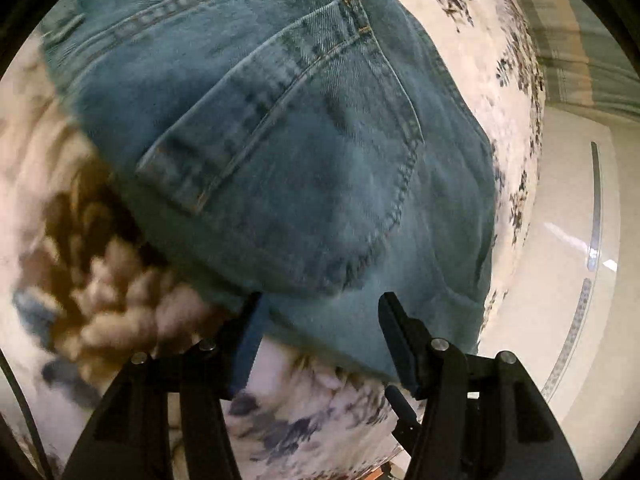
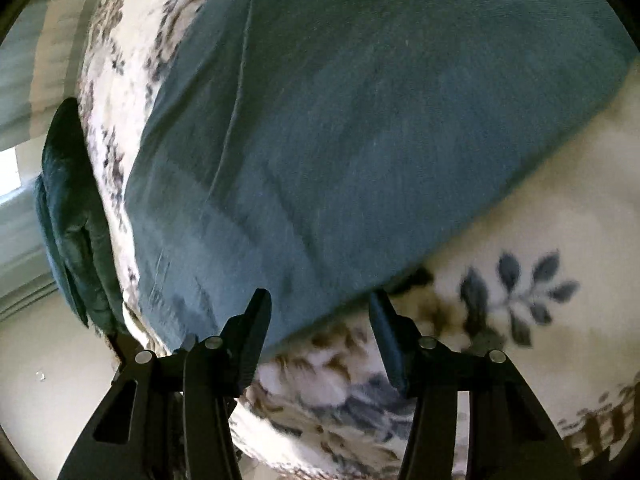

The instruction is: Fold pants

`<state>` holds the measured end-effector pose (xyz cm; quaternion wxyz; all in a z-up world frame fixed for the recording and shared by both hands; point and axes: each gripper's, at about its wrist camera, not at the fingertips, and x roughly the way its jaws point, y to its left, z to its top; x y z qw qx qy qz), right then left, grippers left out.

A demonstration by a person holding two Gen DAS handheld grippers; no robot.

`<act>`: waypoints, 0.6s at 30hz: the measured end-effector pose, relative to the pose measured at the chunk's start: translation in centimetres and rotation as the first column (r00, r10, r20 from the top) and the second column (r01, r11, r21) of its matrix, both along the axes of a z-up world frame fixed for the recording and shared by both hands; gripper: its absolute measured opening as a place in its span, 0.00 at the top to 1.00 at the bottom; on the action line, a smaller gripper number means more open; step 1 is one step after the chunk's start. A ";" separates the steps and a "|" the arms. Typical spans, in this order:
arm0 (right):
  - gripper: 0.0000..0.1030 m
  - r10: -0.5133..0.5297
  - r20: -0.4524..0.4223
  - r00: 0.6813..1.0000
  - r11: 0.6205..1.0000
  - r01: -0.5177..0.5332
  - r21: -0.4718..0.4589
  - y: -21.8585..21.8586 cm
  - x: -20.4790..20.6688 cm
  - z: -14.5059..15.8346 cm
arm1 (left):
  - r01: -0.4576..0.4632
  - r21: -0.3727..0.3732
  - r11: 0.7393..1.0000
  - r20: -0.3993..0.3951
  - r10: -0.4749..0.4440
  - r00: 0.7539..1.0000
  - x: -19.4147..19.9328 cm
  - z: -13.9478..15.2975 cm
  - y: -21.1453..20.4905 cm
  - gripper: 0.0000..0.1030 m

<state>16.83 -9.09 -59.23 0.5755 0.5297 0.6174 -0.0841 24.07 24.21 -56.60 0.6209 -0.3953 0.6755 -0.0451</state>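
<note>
pants lie on the bedspread, before both claws.

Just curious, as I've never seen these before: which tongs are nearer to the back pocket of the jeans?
Left. The left tongs hang open just below the back pocket of the jeans. The right tongs are open at a plain denim edge, with no pocket in their view.

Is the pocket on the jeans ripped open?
No, the back pocket on the jeans looks whole, with its stitching running unbroken around the edge.
</note>
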 end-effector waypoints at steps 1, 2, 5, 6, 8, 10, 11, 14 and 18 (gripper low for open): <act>0.47 -0.008 0.007 1.000 1.000 0.008 0.025 0.1 -0.3 -0.1 | 0.003 0.003 1.000 -0.001 -0.003 1.000 -0.3 0.1 0.0 0.47; 0.47 -0.008 0.007 1.000 0.999 0.007 0.043 -0.1 -1.0 -0.1 | 0.004 0.005 1.000 0.000 -0.004 1.000 -0.5 -0.1 -0.2 0.47; 0.47 -0.020 -0.002 1.000 0.997 0.020 0.080 1.4 -0.5 -1.1 | 0.006 0.000 1.000 -0.010 -0.006 1.000 -0.6 -1.1 -0.9 0.47; 0.47 -0.029 0.002 1.000 0.995 0.028 0.095 1.9 -0.2 -1.5 | 0.005 0.000 1.000 -0.008 -0.005 1.000 -0.3 -1.3 -1.1 0.47; 0.47 -0.042 0.017 0.999 0.994 0.040 0.104 2.5 0.3 -1.7 | 0.004 -0.001 1.000 0.004 -0.004 1.000 0.2 -1.5 -1.3 0.47; 0.47 -0.042 0.037 0.998 0.996 0.039 0.084 2.8 1.0 -1.6 | 0.001 0.004 1.000 0.002 -0.001 1.000 0.8 -1.9 -1.6 0.47; 0.47 -0.047 0.043 0.998 0.996 0.044 0.076 2.9 1.3 -1.6 | -0.004 0.007 1.000 -0.001 0.004 1.000 0.8 -2.1 -1.6 0.47; 0.47 -0.033 0.017 0.999 0.997 0.032 0.063 3.3 1.8 -1.4 | -0.021 0.016 1.000 -0.012 0.021 1.000 0.3 -2.5 -1.3 0.49; 0.47 -0.040 0.036 0.999 0.996 0.037 0.081 3.9 1.0 0.1 | -0.024 0.056 0.998 0.004 0.024 1.000 0.2 -2.5 -1.1 0.68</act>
